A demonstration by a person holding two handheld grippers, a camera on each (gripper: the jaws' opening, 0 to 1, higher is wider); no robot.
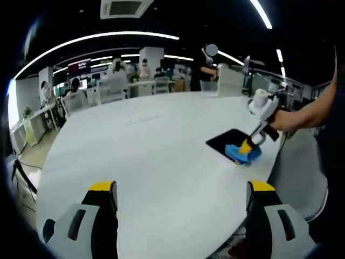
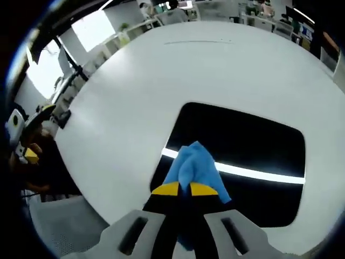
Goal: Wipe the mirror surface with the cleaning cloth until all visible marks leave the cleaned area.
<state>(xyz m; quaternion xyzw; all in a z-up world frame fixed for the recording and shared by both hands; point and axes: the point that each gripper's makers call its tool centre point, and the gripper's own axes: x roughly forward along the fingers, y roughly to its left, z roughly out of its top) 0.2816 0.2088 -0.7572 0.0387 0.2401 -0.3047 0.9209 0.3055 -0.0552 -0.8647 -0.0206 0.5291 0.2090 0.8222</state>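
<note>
A dark rectangular mirror (image 2: 242, 145) lies flat on the white table (image 2: 161, 81), with a ceiling light reflected as a bright stripe across it. My right gripper (image 2: 185, 189) is shut on the blue cleaning cloth (image 2: 194, 164), which is pressed on the mirror's near left part. In the left gripper view the mirror (image 1: 229, 141) lies at the table's right edge, with the blue cloth (image 1: 242, 154) under the right gripper (image 1: 249, 145), held by a person's hand. My left gripper (image 1: 182, 189) is open above the table's (image 1: 151, 156) near side, nothing between its jaws.
A grey chair (image 1: 299, 167) stands at the table's right side. Desks, chairs and several people fill the office beyond the far edge. The other hand-held gripper (image 2: 24, 145) shows at the left rim of the right gripper view.
</note>
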